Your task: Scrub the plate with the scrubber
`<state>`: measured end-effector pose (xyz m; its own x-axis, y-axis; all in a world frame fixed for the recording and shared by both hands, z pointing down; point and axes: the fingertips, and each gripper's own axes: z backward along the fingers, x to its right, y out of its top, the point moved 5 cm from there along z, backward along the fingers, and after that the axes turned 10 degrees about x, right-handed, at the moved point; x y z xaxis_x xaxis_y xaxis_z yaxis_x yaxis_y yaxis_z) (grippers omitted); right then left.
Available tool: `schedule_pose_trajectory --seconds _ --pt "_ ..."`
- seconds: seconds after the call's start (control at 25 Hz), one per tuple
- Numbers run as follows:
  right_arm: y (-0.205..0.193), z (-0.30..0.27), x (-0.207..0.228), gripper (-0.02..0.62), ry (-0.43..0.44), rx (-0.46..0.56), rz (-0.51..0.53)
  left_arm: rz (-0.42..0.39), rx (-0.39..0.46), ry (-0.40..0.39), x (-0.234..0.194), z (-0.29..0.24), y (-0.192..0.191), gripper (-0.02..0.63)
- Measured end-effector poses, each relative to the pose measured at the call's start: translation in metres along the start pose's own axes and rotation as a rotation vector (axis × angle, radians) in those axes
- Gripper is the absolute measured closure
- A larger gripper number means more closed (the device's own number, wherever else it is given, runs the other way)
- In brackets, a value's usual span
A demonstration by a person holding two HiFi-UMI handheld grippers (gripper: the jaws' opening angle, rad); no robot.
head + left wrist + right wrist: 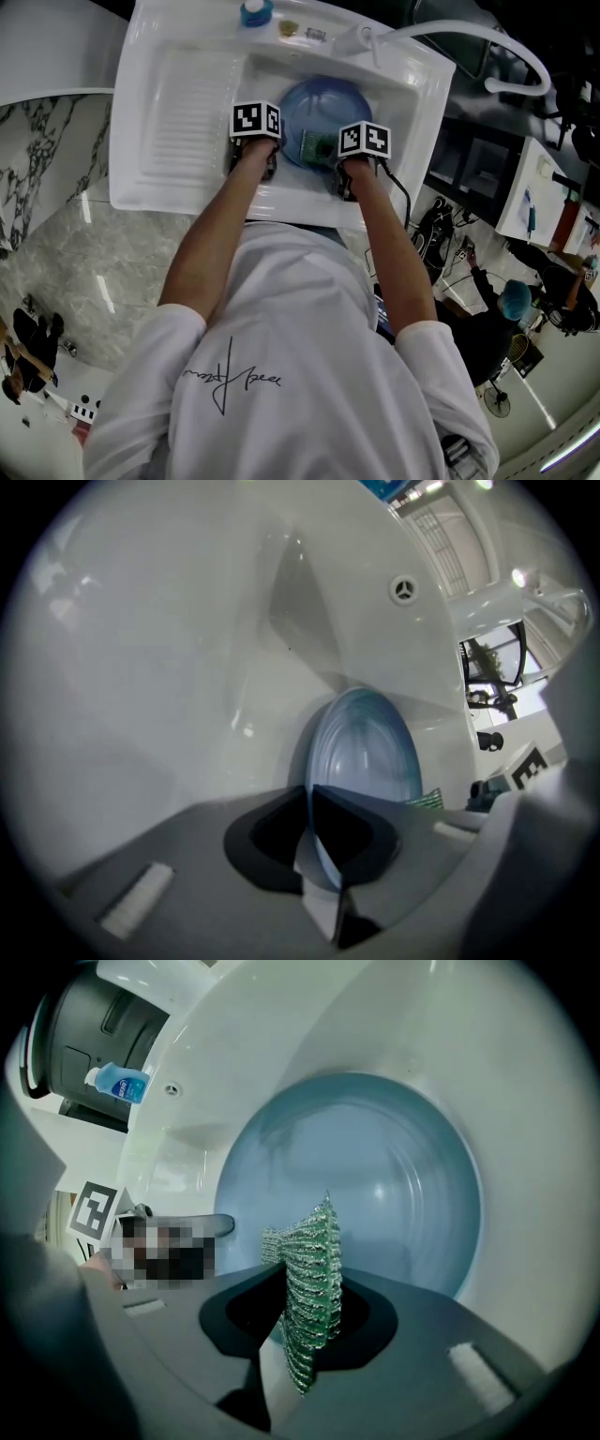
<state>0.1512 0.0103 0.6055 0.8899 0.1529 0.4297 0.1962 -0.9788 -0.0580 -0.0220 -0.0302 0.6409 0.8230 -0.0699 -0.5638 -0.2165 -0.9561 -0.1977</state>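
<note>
Two hand-held grippers were down in the basin of a white moulded plastic sink point(192, 199) while a person in a white T-shirt point(309, 375) leaned over its near edge. The left gripper point(317, 860) had its jaws pressed together on the rim of a round blue translucent plate point(328, 105), which stood tilted in the basin, close to the sink's far-right corner. The right gripper point(305, 1335) pinched a green woven mesh scrubber point(311, 1265) upright between its jaws, facing the hollow of the plate; whether the mesh touched the plate could not be told. From the head view, the scrubber lay over the plate's near rim, between the two marker cubes.

A ribbed drainboard point(183, 112) took up the sink's left side. On the far edge stood a blue bottle point(255, 11), near the middle, and a white curved faucet hose point(511, 52) arched out past the far-right corner. The sink stood on a pale glossy floor point(84, 272), with a grey-veined marble-look panel point(37, 159) beyond its left edge. Off the right edge, a second person in a blue cap point(515, 300) sat among dark equipment and cables.
</note>
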Motion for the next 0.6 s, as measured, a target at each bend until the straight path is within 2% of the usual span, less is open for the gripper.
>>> schedule_pose_trajectory --seconds 0.44,0.6 --pt "0.009 -0.016 -0.024 0.534 0.033 0.01 0.009 0.002 -0.001 0.001 0.0 -0.001 -0.001 0.534" --pt "0.012 -0.02 -0.03 0.534 0.054 0.031 -0.017 0.002 -0.001 0.001 0.0 0.0 -0.001 0.534"
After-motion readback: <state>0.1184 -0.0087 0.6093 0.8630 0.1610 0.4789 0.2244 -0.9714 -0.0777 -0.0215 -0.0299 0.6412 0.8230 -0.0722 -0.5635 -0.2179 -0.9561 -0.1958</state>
